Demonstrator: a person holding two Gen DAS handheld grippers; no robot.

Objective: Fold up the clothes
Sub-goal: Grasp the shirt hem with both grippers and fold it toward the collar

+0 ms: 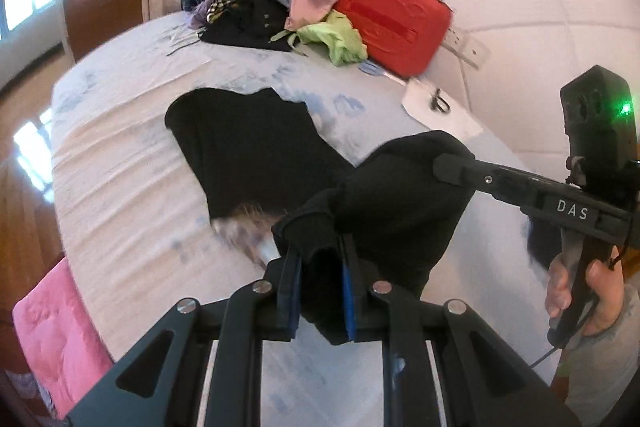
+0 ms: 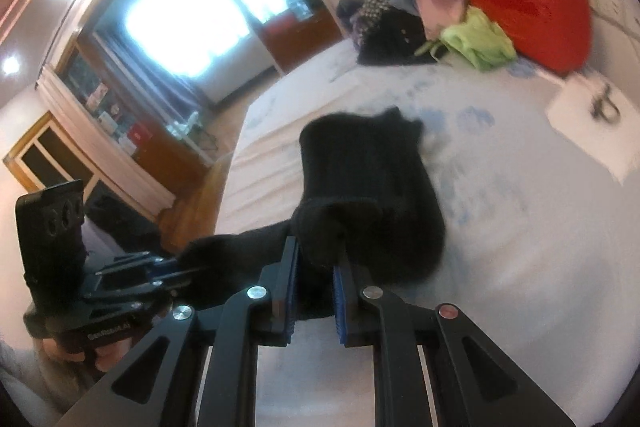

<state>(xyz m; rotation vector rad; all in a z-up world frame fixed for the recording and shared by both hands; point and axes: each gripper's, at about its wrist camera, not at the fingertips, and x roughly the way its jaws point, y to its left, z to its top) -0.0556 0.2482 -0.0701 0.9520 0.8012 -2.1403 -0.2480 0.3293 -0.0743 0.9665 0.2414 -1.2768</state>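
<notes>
Item: black, soft knit garment (image 1: 248, 151), part spread on the pale blue-printed bed sheet (image 1: 132, 163) ahead of your claws, near edge lifted.

Left gripper (image 1: 318, 267): clenched on a bunched corner of the cloth between its blue pads.

Right gripper (image 2: 316, 263): likewise clamped on a fold of the same cloth, which drapes forward from its fingers.

Handling, as judged: light, limp, no stiffness; it sags between your two holds and likely drags on the sheet. Not fragile. Grip at hem corners, well apart, to keep the edge taut.

Beyond: heap of mixed unfolded clothes (image 1: 256, 11) and red moulded carry-case (image 1: 392, 15), far ahead.
</notes>
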